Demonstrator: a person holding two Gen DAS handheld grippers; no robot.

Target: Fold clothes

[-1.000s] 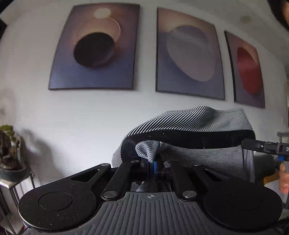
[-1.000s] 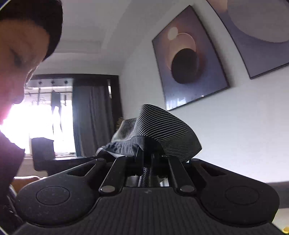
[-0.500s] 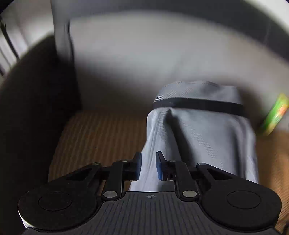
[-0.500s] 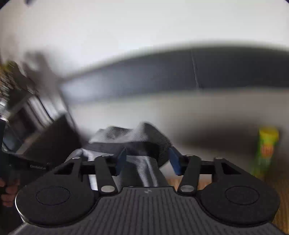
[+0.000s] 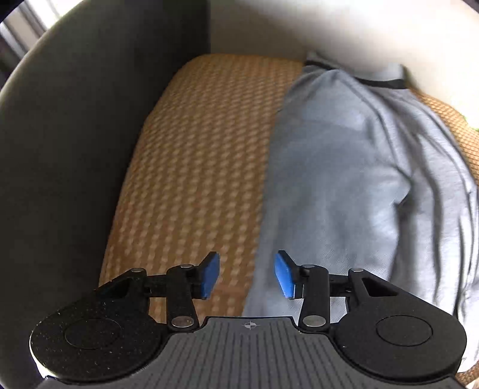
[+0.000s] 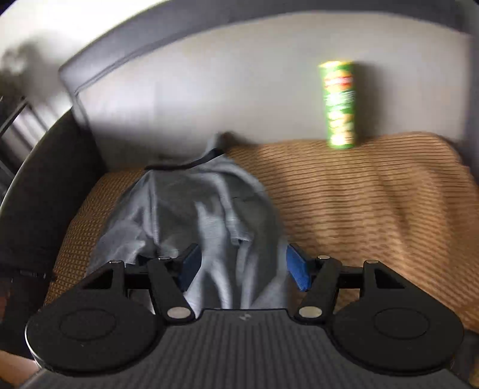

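I had both grippers spread wide, holding nothing: the left gripper (image 5: 247, 275) over the grey garment's (image 5: 344, 179) left edge, the right gripper (image 6: 242, 266) above its near end. The garment lay on the woven cushion (image 6: 359, 185), its dark-trimmed end at the back edge.

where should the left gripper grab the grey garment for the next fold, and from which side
Probably the near left edge of the grey garment, approached from the bare woven cushion side. That edge runs straight and lies flat, almost between the open left gripper already; the far end bunches against the sofa back.
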